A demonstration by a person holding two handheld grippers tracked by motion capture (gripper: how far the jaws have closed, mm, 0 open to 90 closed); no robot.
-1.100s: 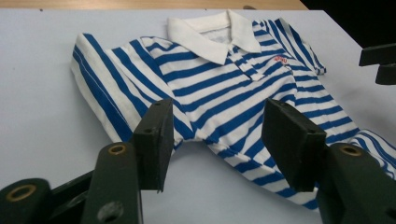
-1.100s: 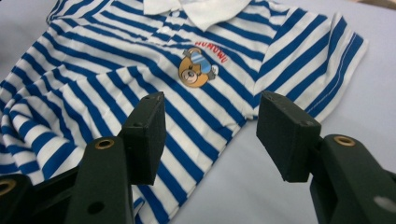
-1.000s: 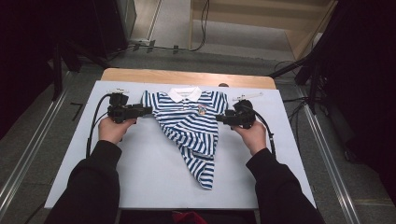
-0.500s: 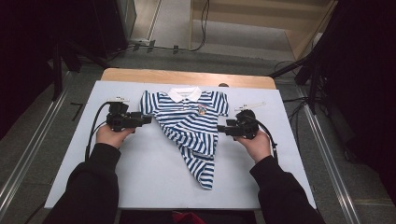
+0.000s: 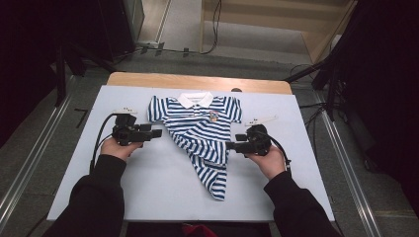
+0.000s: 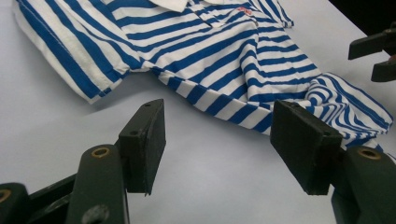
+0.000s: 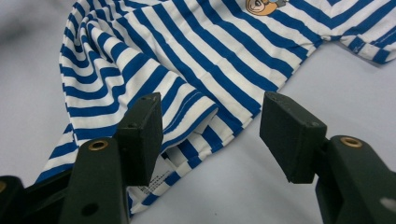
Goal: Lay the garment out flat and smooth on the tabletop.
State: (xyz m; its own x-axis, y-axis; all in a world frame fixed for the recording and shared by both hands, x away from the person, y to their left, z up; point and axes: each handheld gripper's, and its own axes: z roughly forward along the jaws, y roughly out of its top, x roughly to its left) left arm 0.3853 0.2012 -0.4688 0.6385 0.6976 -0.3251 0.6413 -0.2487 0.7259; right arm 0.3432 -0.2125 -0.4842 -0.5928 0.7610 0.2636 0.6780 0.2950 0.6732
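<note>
So there's a small blue-and-white striped polo shirt (image 5: 200, 131) with a white collar lying on the pale grey table top (image 5: 148, 192), collar toward the far edge, and the lower half of it is bunched and folded into a narrow tail pointing back at the person. It sits pretty much in the middle of the table, between the two tools. The black left gripper (image 5: 157, 133) is just off the shirt's left side, near the sleeve, and its jaws are spread wide with nothing in them; they've just been opening a bit more. In the left gripper view the gripper (image 6: 219, 140) is over bare table, with the folded striped edge just beyond the pads. The black right gripper (image 5: 231, 145) comes in from the other side at the shirt's right edge, also released, jaws apart. In the right gripper view the gripper (image 7: 210, 130) has the folded hem right in front of it, part of the cloth showing between the pads, but they aren't pinching it.
</note>
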